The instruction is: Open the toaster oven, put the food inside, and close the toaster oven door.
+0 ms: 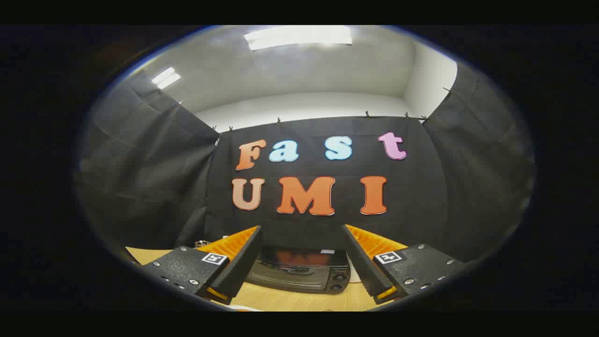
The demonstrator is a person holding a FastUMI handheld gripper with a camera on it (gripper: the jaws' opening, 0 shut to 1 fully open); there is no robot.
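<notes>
Two spread fingers, toaster oven beyond.

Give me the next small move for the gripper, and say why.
Probably ease the gripper forward and down toward the toaster oven. Its door looks closed, the fingers stand open with nothing between them, and the oven sits on the table beyond the fingertips, not yet touched. The door has to be opened first.
</notes>
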